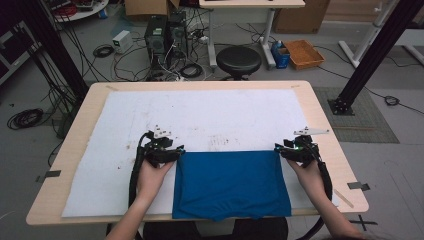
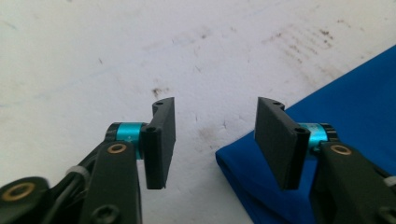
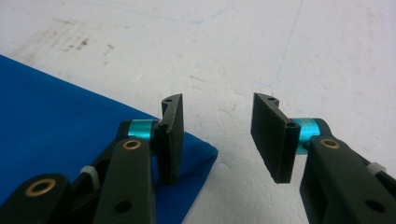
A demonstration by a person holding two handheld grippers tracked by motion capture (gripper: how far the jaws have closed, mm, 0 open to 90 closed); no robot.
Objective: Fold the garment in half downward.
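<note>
A folded blue cloth (image 1: 230,182) lies flat on the white sheet (image 1: 200,117) at the near middle of the table, its near edge hanging over the table's front. My left gripper (image 1: 176,149) stands open at the cloth's far left corner. In the left gripper view the jaws of that gripper (image 2: 215,137) are apart over bare sheet, with the cloth's corner (image 2: 233,161) just under the right jaw. My right gripper (image 1: 278,148) is open at the far right corner. In the right gripper view its jaws (image 3: 217,135) hold nothing, and the cloth's corner (image 3: 201,156) lies beneath the left jaw.
The white sheet is stained with dark smudges (image 1: 220,141) near its middle. Beyond the table stand a black stool (image 1: 238,60), computer towers (image 1: 165,32), tangled cables and an orange tray (image 1: 303,53). Black frame posts (image 1: 372,57) rise at both sides.
</note>
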